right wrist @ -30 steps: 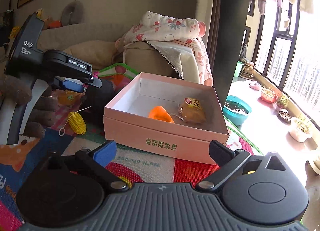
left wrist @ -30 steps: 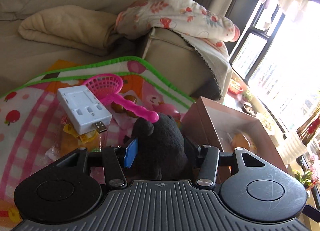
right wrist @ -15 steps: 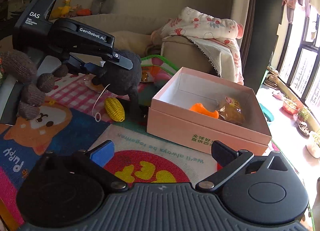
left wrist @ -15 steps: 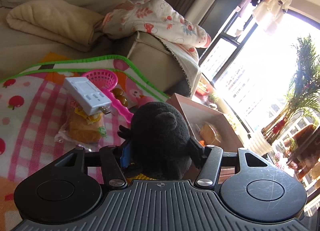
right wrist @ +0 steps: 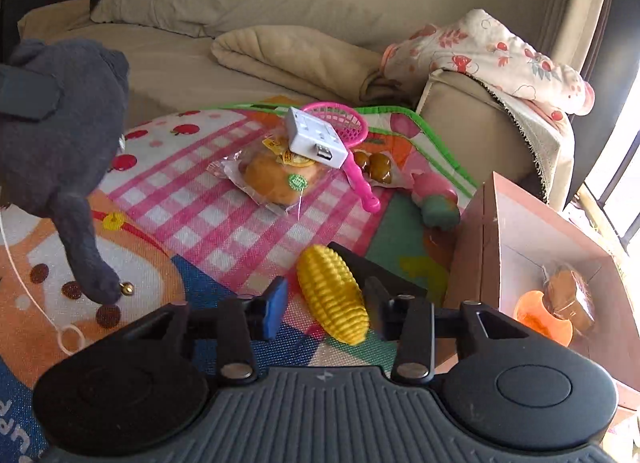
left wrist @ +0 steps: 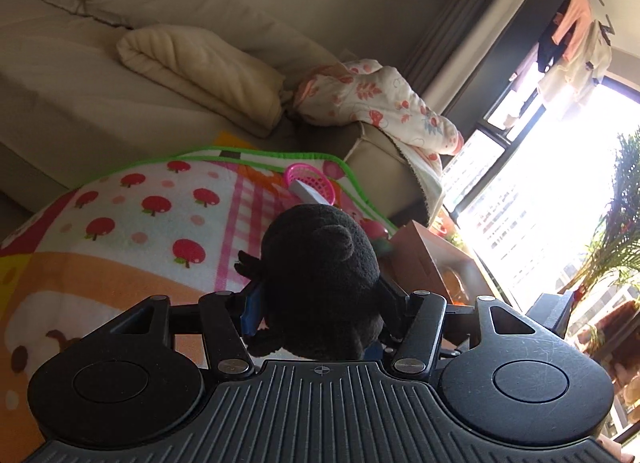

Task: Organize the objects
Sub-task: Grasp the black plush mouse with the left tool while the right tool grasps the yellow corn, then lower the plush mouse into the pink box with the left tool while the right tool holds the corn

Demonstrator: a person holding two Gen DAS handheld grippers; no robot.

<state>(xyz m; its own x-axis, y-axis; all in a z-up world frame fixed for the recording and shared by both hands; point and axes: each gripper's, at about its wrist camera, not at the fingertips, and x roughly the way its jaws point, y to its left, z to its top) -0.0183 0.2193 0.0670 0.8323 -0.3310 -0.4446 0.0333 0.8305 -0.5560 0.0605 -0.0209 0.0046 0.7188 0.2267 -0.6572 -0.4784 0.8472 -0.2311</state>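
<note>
Our left gripper [left wrist: 320, 303] clenched the black plush toy [left wrist: 320, 275], which hid most of the pink box [left wrist: 424, 259] to its right. Our right gripper [right wrist: 324, 303] was closing around the yellow knitted corn [right wrist: 332, 299] on the mat [right wrist: 200, 203]; we could not make out contact.

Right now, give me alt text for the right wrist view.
The right gripper is closing around a yellow toy corn on a colourful play mat. A pink box sits to the right; a dark plush toy hangs at left.

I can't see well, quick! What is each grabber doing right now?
Left gripper: shut on the black plush toy.
Right gripper: closing around the yellow toy corn, not gripped yet.
</note>
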